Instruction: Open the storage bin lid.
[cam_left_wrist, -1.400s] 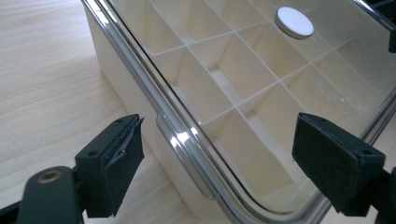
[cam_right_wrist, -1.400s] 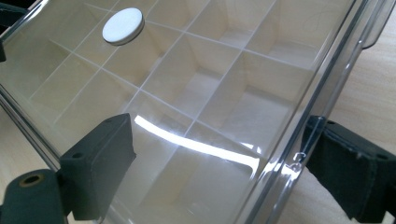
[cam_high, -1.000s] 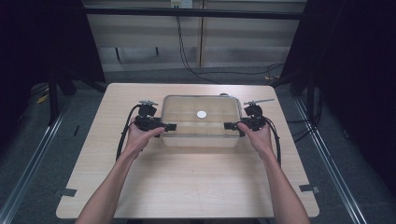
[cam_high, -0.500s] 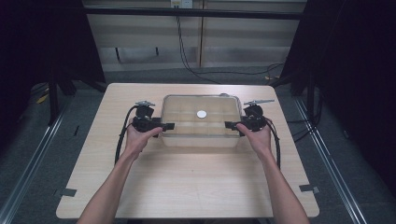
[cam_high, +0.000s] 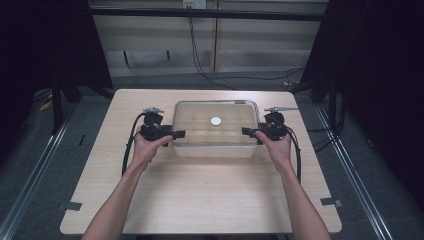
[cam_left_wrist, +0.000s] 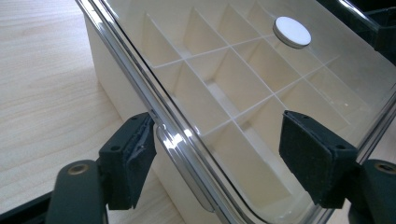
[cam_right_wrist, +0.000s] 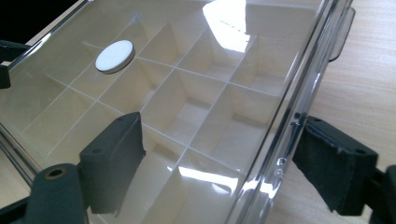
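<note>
Two forearms come in over the worktop's (cam_high: 200, 200) near edge, each hand carrying tongs. The left tongs (cam_high: 176, 134) sit at the left end of a clear compartment box (cam_high: 215, 145); the right tongs (cam_high: 248, 131) sit at its right end.

Left gripper view: the jaws have just been closing, the left end of the lid (cam_left_wrist: 261, 84) between them. One pad (cam_left_wrist: 133, 156) sits at the rim, contact uncertain; the other pad (cam_left_wrist: 310, 161) hangs above the clear lid, apart from it. Not yet gripping.

Right gripper view: the jaws have likewise just been closing, astride the lid's right end. The outer pad (cam_right_wrist: 334, 168) is close beside the rim, a sliver of gap apparent; the inner pad (cam_right_wrist: 114, 158) lies over the lid (cam_right_wrist: 187, 93). No firm clamp evident.

Judged progress: both hands placed, the grasp half made. Clamping both ends and moving the lid or box remain.

The box stands toward the worktop's far edge, roughly midway between its side edges. Pale walls, an inner grid of dividers, compartments apparently empty. Transparent lid with glare; a small white round disc (cam_high: 215, 121) near its centre. A latch tab (cam_right_wrist: 341, 35) shows on one long side.
</note>
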